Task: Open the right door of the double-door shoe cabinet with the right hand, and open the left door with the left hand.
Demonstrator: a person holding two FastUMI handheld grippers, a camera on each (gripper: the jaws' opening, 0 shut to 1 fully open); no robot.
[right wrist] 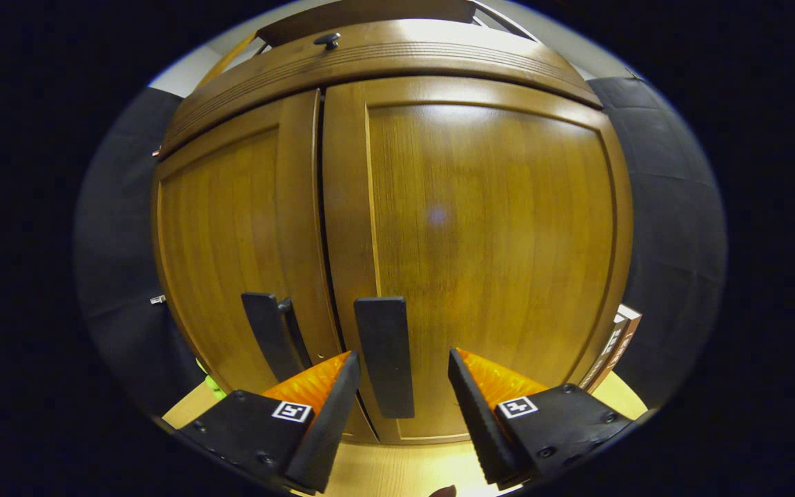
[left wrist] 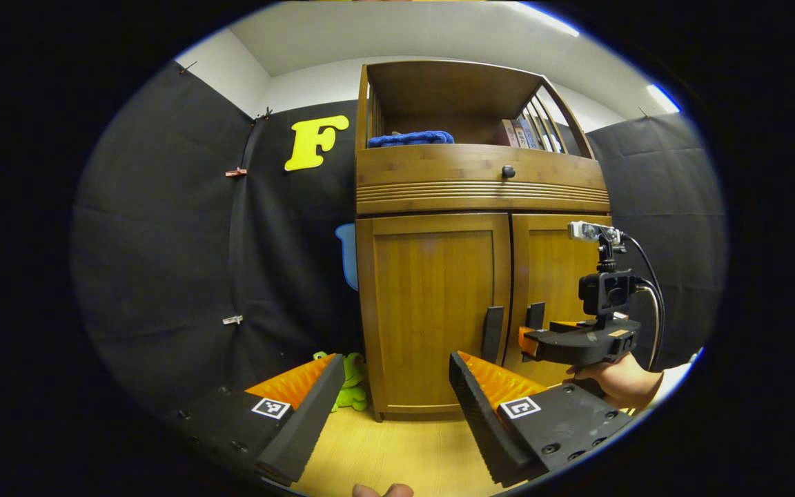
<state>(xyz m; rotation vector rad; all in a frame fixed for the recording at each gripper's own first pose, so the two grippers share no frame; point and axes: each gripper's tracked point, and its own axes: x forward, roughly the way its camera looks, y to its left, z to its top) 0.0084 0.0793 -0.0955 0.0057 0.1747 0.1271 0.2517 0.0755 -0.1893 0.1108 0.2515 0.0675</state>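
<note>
Wooden doors both sat closed. Your right tongs were spread apart, the right door's handle standing between the fingers, untouched. Your left tongs also gaped wide, well back from the cabinet, with the left door's handle ahead of them.

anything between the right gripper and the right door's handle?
Nothing visible. In the right gripper view the open right gripper sits close to the brown wooden right door, fingers either side of its dark flat vertical handle with gaps both sides.
</note>
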